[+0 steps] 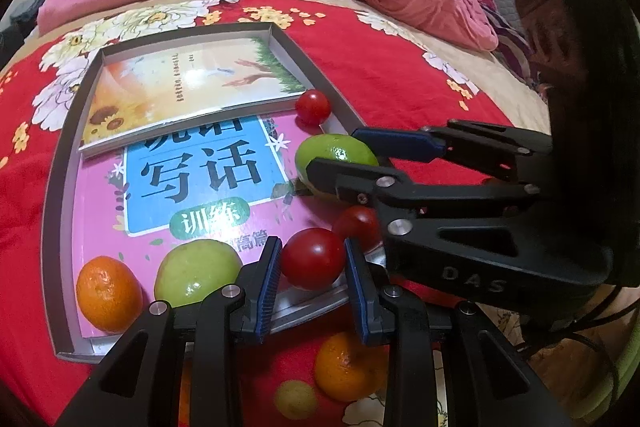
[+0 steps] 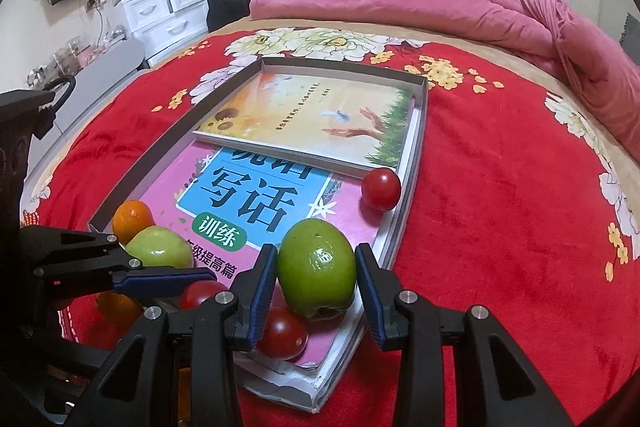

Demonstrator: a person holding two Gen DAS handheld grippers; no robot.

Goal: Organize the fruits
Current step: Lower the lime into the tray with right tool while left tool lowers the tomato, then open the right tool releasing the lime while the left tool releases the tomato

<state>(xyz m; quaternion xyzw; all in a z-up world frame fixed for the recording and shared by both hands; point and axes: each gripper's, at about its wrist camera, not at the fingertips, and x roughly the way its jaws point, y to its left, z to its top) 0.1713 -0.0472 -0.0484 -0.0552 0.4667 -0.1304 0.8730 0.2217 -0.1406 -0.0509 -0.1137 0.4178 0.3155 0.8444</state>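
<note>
Both tongs are gripping fruit over the shallow tray (image 2: 418, 131): left tongs (image 1: 310, 261) clasping a tomato (image 1: 312, 259), right tongs (image 2: 316, 281) clasping a green fruit (image 2: 316, 279).

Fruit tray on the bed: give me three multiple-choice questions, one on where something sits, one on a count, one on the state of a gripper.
1. Where does the sunflower book lie?
A) partly on the pink book, inside the tray
B) on the bedspread outside the tray
C) on the pink quilt

2. How many red tomatoes show in the left wrist view?
A) one
B) three
C) five

3. The fingers of the right gripper are:
A) spread wide and empty
B) closed on an orange
C) closed on a green fruit

Answers:
1 A: its near edge overlaps the pink cover within the tray walls.
2 B: one sits far along the tray wall, one between the fingers of the left gripper, one just right of that.
3 C: both pads sit against the green fruit's sides.
</note>
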